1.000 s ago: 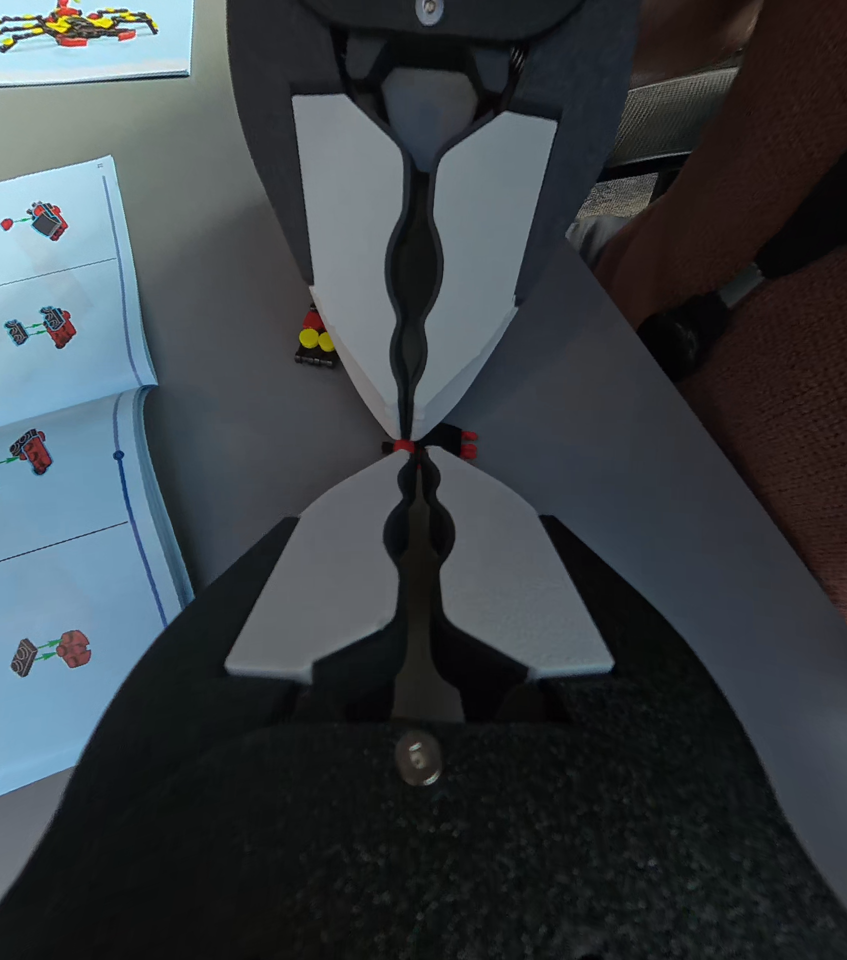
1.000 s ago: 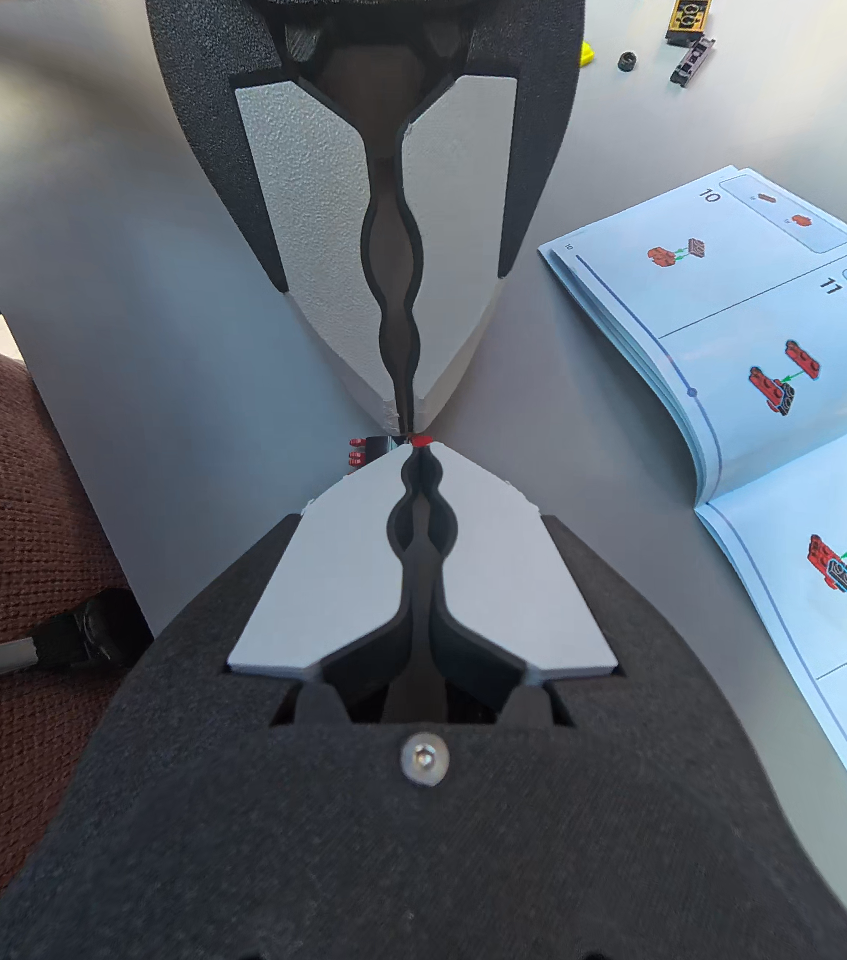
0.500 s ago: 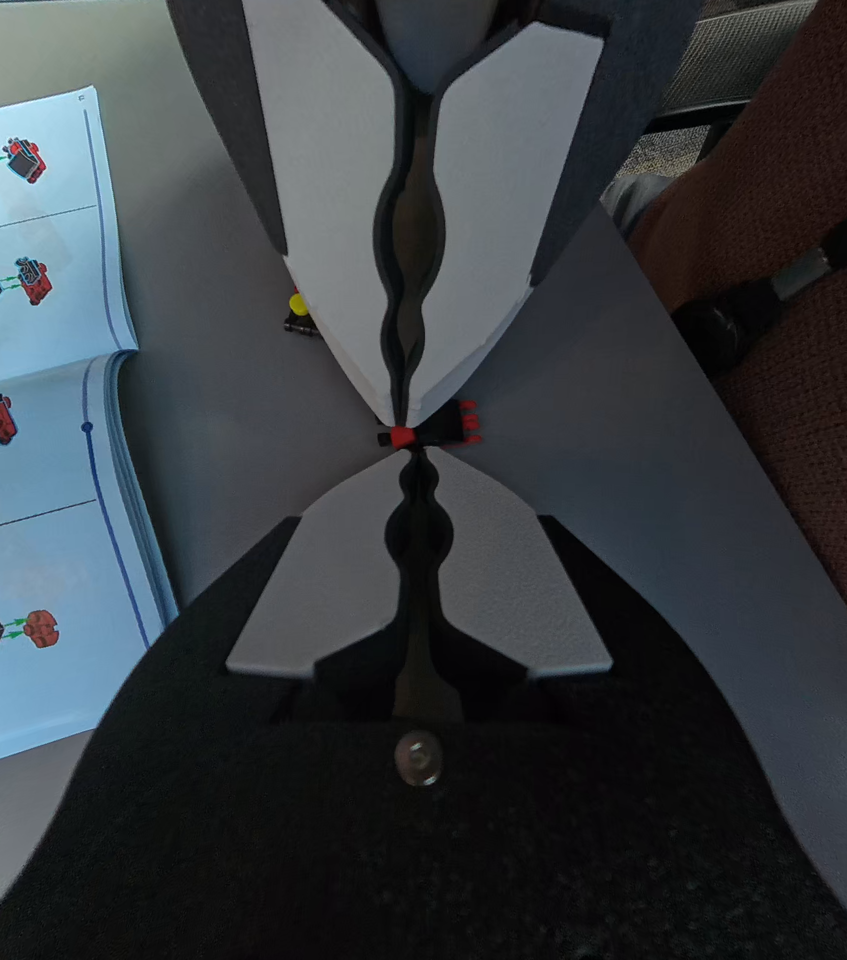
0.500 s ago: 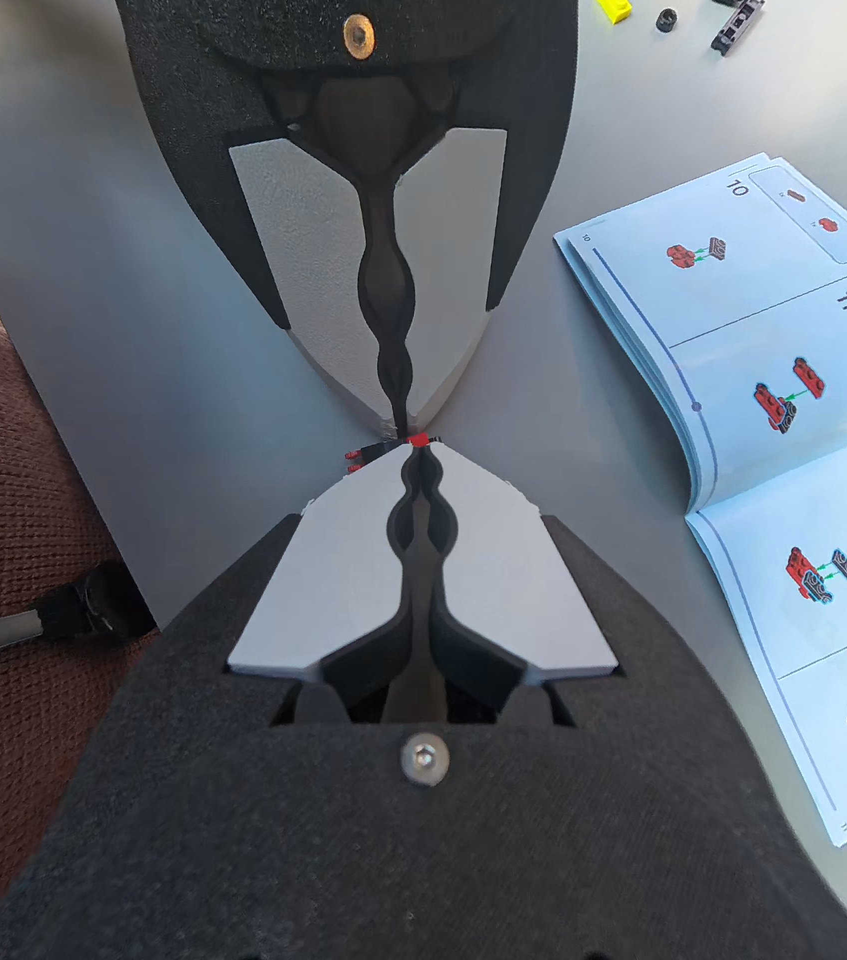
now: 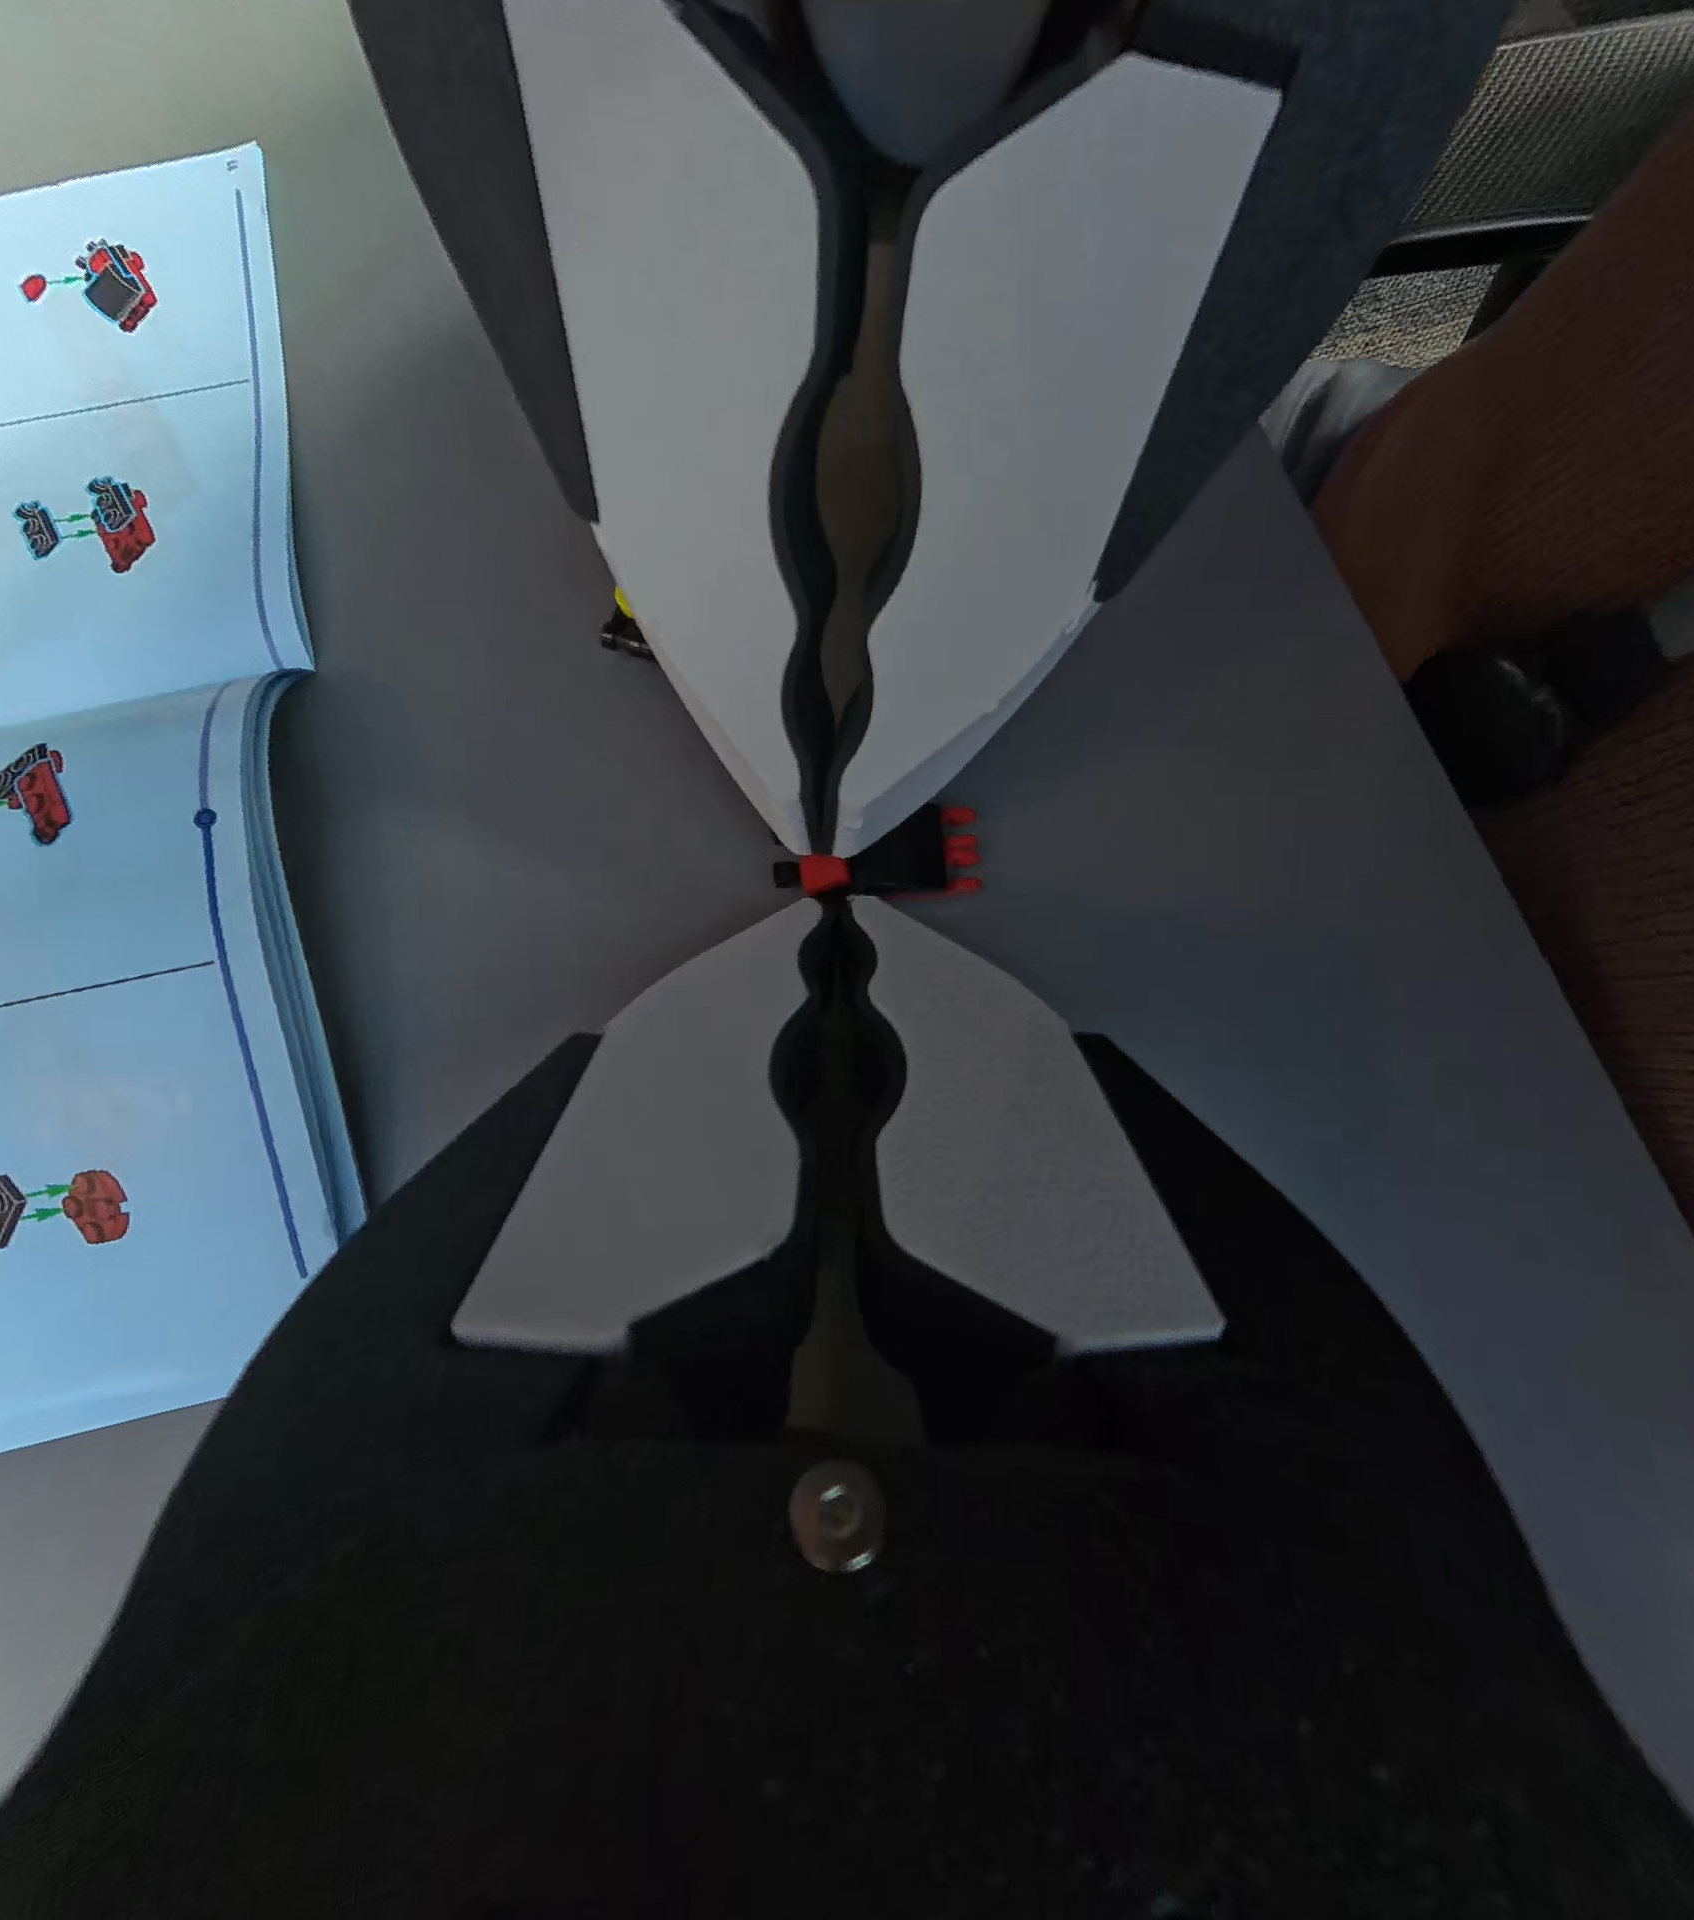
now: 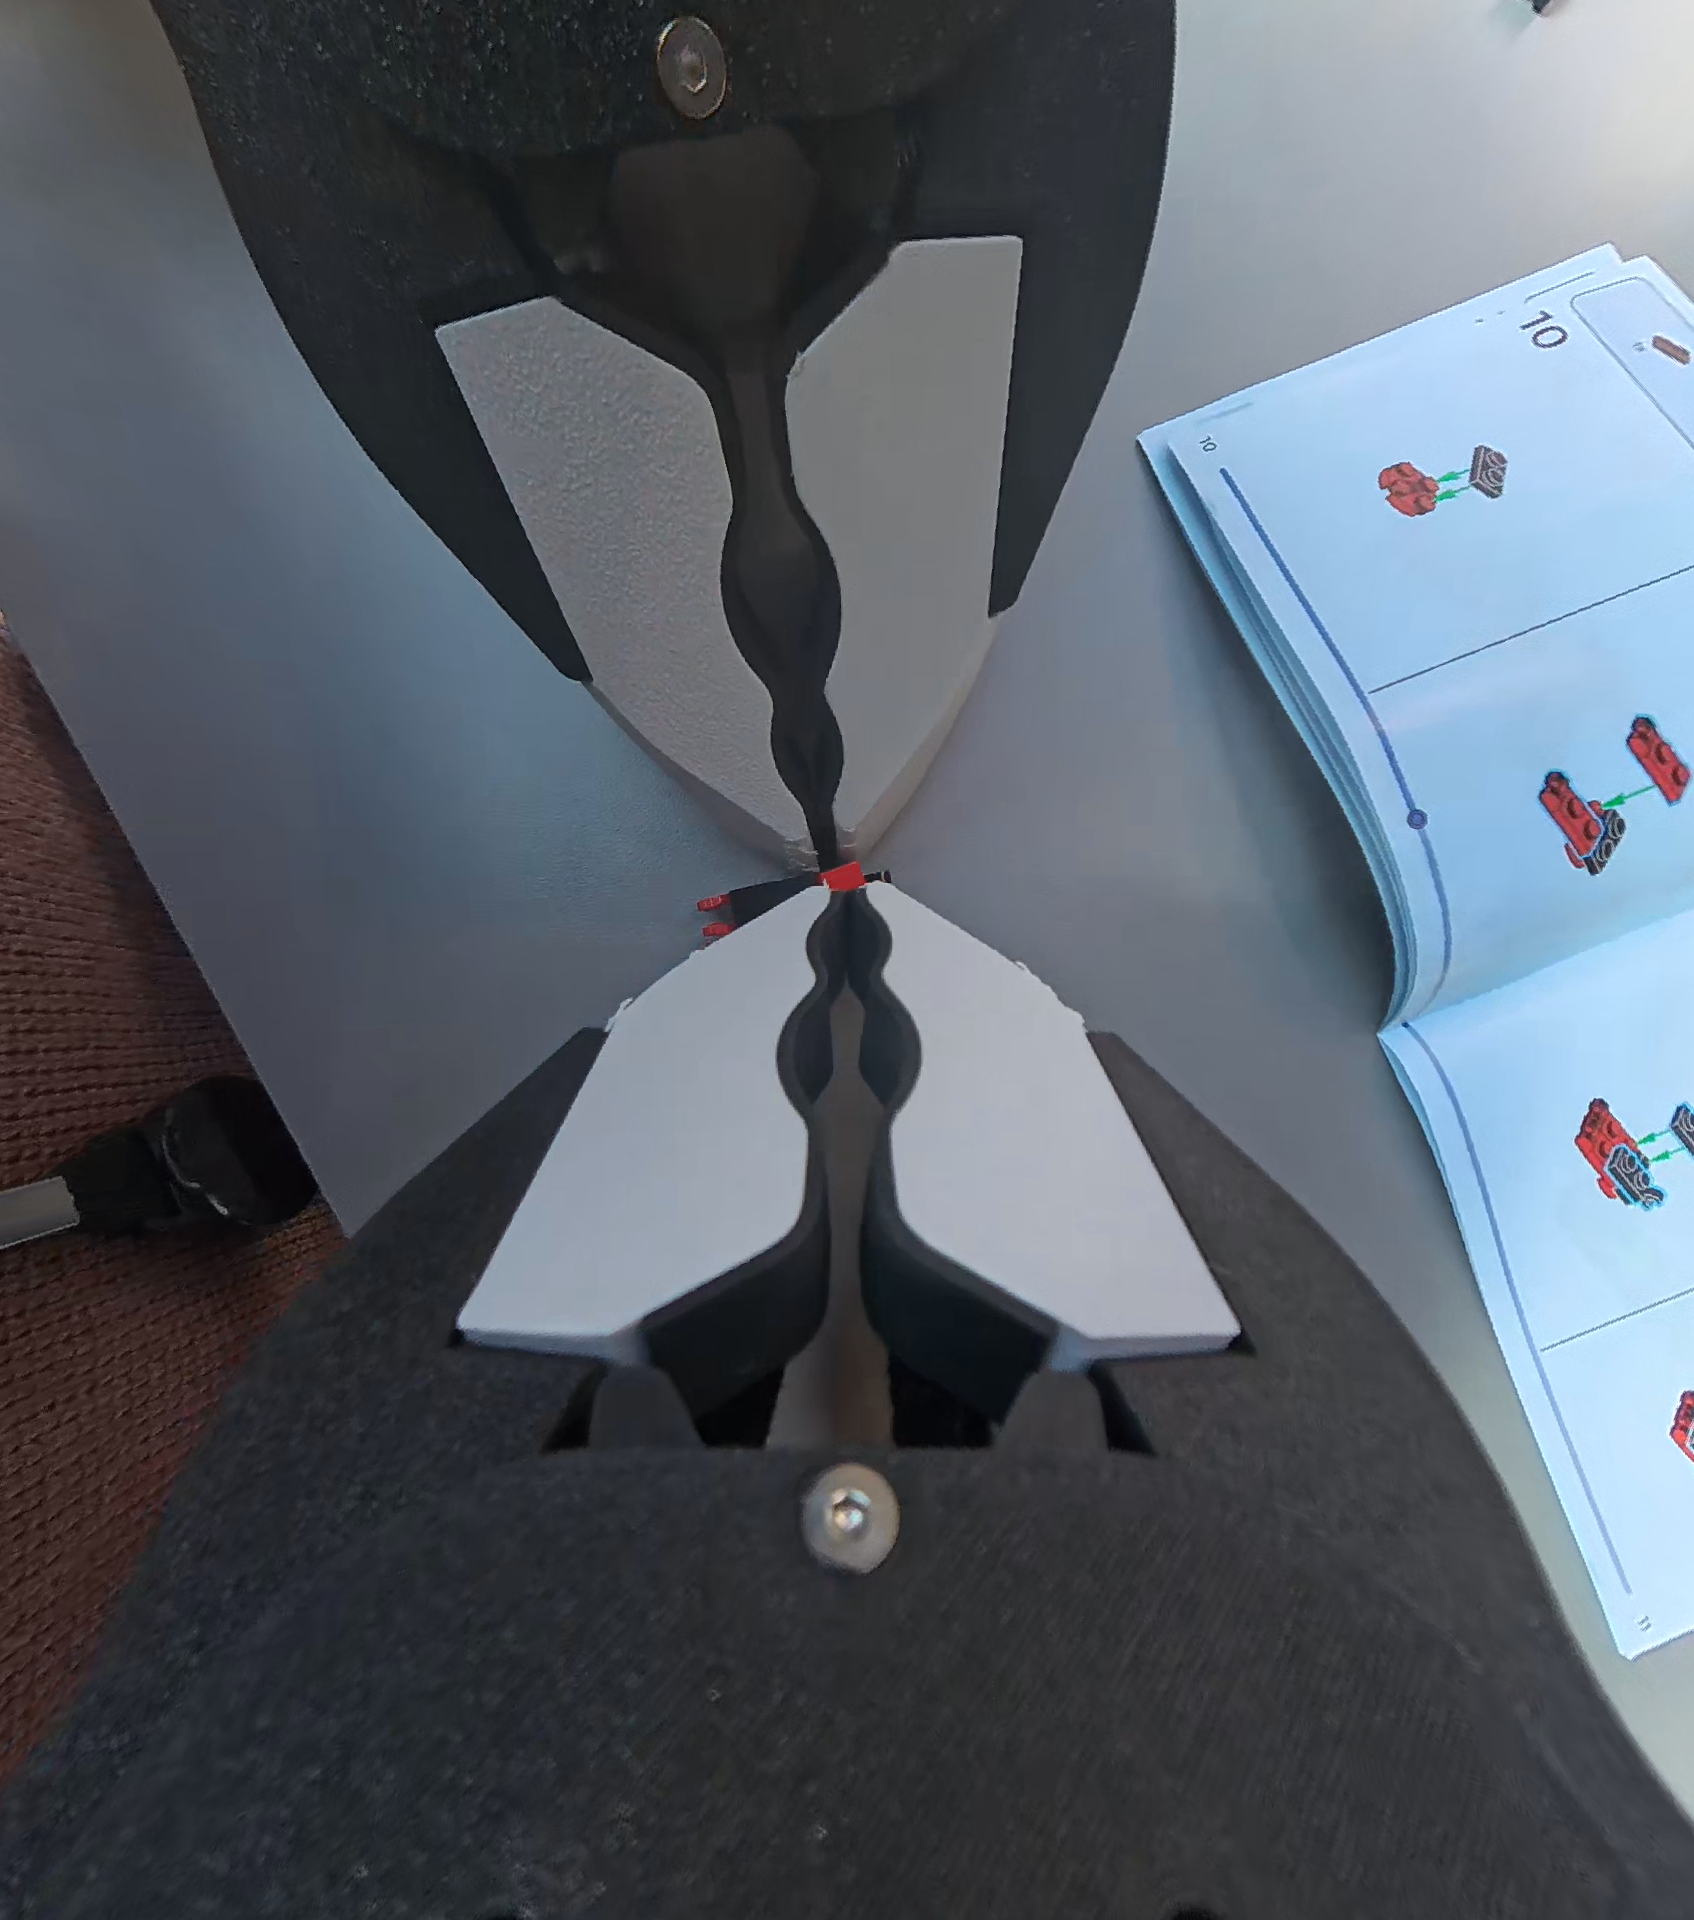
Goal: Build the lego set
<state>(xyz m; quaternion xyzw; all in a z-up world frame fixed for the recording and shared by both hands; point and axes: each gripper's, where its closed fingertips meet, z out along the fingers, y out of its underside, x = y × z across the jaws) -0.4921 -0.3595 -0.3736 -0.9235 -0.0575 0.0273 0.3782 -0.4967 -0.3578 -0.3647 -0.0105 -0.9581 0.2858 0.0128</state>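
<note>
A small black-and-red Lego assembly [image 5: 926, 857] hangs in the air between my two grippers, which meet tip to tip above the grey table [image 5: 510, 831]. A tiny red piece [image 5: 822, 873] sits on it right at the tips. My left gripper [image 5: 830, 906] is shut, its tips on the red piece. My right gripper [image 6: 838, 902] is shut on the assembly [image 6: 734, 902], whose red studs stick out to the left. The right gripper [image 5: 827, 836] comes in from the top of the left wrist view, the left gripper [image 6: 822, 854] from the top of the right wrist view.
An open light-blue instruction booklet [image 5: 95, 727] lies on the table; it also shows in the right wrist view [image 6: 1549, 935]. A small yellow-and-black build [image 5: 625, 623] peeks out behind the right gripper. A person's brown sleeve [image 5: 1653, 468] is beyond the table edge [image 5: 1445, 831].
Both grippers stay shut and tip to tip on the assembly. The pair has shifted and tilted a little over the table, so the booklet and loose pieces have slid in both views.
</note>
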